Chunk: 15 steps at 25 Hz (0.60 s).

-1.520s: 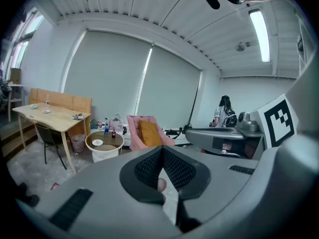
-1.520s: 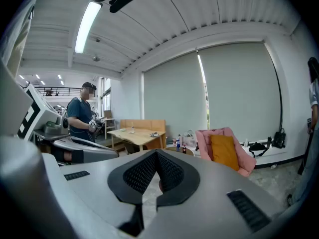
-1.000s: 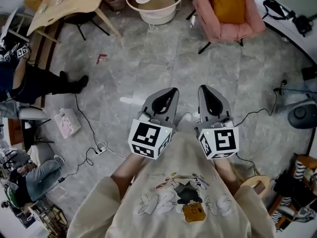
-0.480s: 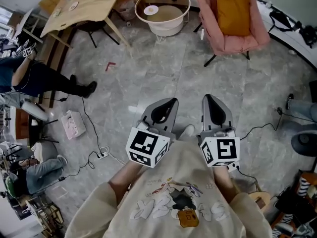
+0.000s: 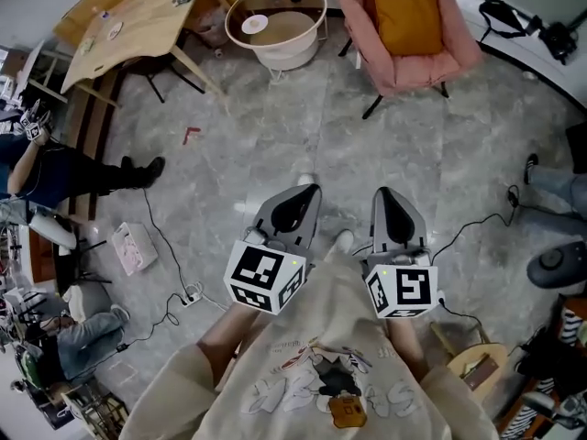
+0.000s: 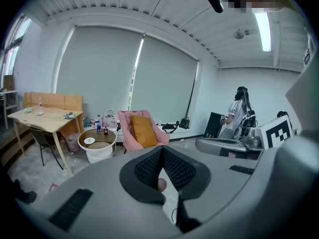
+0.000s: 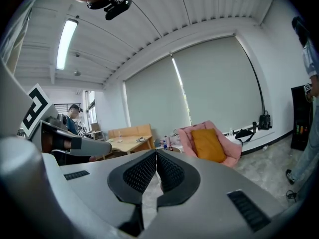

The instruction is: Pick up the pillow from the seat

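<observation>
chair point(image 5: 415, 67), round table point(image 5: 280, 53), further into frame

A wooden table point(image 5: 138, 16) and a round side table point(image 5: 275, 55) stand on grey stone floor point(image 5: 275, 136) near blind-covered windows point(image 6: 99, 78).

Pillow point(image 5: 409, 12): mustard-orange, plain. Seat point(image 5: 415, 68): pink. Floor point(image 5: 275, 145): grey marbled tiles (pale veins). Surface point(image 5: 138, 16): light wood. Sweatshirt point(image 5: 323, 302): cream, cartoon print.

Even ceiling-tube light, strong fisheye distortion
</observation>
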### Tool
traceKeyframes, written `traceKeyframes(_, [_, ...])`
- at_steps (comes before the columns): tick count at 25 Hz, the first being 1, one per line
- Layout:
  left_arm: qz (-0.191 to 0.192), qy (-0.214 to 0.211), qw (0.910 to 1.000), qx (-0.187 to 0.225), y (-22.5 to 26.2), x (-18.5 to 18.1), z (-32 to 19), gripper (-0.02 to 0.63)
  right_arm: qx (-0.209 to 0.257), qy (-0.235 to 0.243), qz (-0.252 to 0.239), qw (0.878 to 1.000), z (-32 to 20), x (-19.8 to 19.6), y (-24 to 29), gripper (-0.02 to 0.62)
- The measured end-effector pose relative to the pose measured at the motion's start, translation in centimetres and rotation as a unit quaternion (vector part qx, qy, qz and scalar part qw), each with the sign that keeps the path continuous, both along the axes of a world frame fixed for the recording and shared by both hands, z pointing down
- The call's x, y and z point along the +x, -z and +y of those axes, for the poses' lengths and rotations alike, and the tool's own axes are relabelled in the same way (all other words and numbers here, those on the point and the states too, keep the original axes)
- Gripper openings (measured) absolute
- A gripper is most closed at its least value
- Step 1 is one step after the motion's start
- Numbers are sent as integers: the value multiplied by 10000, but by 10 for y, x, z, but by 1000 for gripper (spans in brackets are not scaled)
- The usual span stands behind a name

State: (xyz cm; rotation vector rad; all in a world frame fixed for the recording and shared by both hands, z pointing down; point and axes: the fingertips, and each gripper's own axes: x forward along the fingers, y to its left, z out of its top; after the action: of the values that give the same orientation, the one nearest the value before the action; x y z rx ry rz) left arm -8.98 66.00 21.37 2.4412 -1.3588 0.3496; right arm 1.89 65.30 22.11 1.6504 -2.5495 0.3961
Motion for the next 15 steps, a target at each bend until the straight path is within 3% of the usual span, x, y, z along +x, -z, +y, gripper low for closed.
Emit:
traceKeyframes(7, [287, -257, 9992, -48, -6, 26, -40, 5, -37, -237, 201, 9995, -34, 22, 1, 21])
traceKeyframes(15, [656, -448, 9962, -350, -29, 32, -134, 5, -354, -305, 512, 9976, -123, 18, -8, 21])
